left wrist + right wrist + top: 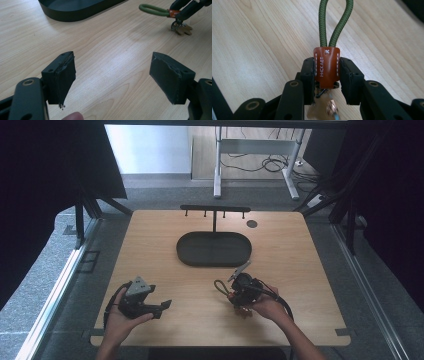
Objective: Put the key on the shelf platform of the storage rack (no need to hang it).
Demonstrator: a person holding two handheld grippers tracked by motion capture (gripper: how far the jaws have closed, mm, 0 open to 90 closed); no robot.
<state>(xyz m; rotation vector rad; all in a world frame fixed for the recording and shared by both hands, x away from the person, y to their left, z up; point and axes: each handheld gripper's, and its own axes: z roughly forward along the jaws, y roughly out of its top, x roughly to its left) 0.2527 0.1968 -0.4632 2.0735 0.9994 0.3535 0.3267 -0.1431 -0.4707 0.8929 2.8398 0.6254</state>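
Note:
A keychain with a green cord loop (335,23), a brown leather tab (326,67) and keys hanging below is clamped in my right gripper (327,75), jaws shut on the leather tab. In the high view the right gripper (235,292) is at the table's front centre-right, the cord loop (220,286) sticking out to its left. The left gripper view shows the same cord loop (153,10) and keys (182,28) at the far right. My left gripper (112,75) is open above bare wood, nothing between its jaws. It sits at the front left (162,307).
A black oval tray (214,249) lies mid-table, its rim (75,15) showing in the left gripper view. Behind the tray stands a black rack with hooks (215,210). A small dark disc (252,224) lies near the back right. Bare wood stretches between the grippers.

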